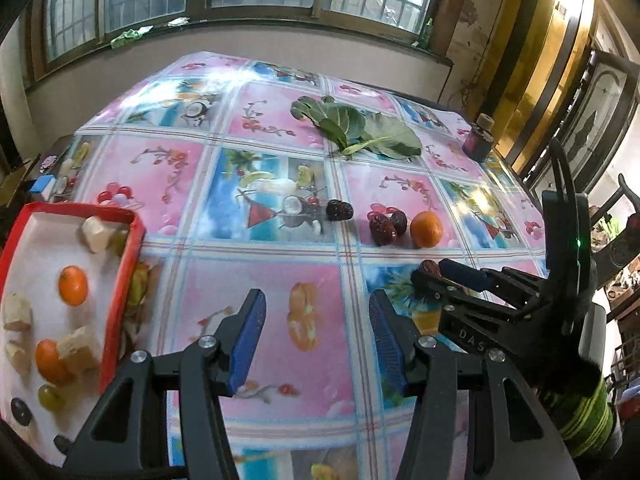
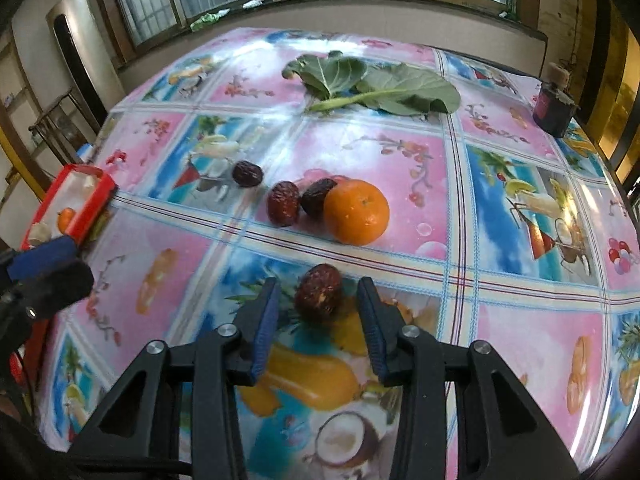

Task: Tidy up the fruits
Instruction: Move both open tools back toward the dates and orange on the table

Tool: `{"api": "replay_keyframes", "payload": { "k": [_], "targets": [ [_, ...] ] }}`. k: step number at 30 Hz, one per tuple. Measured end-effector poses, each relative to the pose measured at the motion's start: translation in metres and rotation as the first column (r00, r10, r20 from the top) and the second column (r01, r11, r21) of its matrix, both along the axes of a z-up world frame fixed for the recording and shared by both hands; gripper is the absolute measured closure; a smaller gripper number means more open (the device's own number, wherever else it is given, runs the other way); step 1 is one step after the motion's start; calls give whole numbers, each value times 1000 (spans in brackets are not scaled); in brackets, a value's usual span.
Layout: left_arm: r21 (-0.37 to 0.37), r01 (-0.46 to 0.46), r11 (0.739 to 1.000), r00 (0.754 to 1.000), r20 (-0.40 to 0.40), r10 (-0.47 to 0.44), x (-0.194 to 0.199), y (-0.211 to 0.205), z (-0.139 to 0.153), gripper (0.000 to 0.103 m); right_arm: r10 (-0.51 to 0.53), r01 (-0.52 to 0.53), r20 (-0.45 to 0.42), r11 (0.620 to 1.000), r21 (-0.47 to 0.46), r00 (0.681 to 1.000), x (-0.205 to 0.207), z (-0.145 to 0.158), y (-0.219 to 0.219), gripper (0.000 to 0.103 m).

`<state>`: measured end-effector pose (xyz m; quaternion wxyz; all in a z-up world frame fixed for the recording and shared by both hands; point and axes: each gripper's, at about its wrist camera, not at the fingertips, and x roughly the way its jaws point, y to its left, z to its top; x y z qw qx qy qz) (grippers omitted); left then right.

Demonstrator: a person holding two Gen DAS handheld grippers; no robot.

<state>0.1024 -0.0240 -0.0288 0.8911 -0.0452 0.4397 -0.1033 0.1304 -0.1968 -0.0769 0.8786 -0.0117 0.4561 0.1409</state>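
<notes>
Patterned tablecloth (image 2: 500,312) bears four dates, one orange (image 2: 356,212); both grippers' fingers gape, clasping nothing.

On the surface (image 2: 520,320) lie four dates (image 2: 318,294), one orange (image 2: 356,212), two leaves (image 2: 408,88) and one jar (image 2: 554,106). The one tray (image 1: 120,280) shows two oranges (image 1: 73,285), about five pale chunks (image 1: 96,234) and two grapes (image 1: 50,397), though its near end is cut off.

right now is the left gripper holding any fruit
No, the left gripper stands open over bare tablecloth, with nothing between its blue pads.
</notes>
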Motion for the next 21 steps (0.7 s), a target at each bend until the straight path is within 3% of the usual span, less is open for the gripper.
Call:
{"api": "replay_keyframes", "payload": {
  "k": [1,2,15,21],
  "targets": [
    [-6,4,1000,1000,-2,-4,3,-3,-1,49,-2,2,4,1000,-16,1000,1,0,-1,79],
    [-10,8,1000,1000,-7,-8,7,-6,-3,49,-3,3,5,1000,-12,1000,1,0,-3,80],
    [-100,127,987,990,-50,-132,55,-89,-21,51,-95,92,14,984,152,995,-46,18,-73,80],
    [-67,182,981,982,-44,-186,60,-129,-28,53,-129,124,14,972,199,992,-63,20,-96,80]
  ]
}}
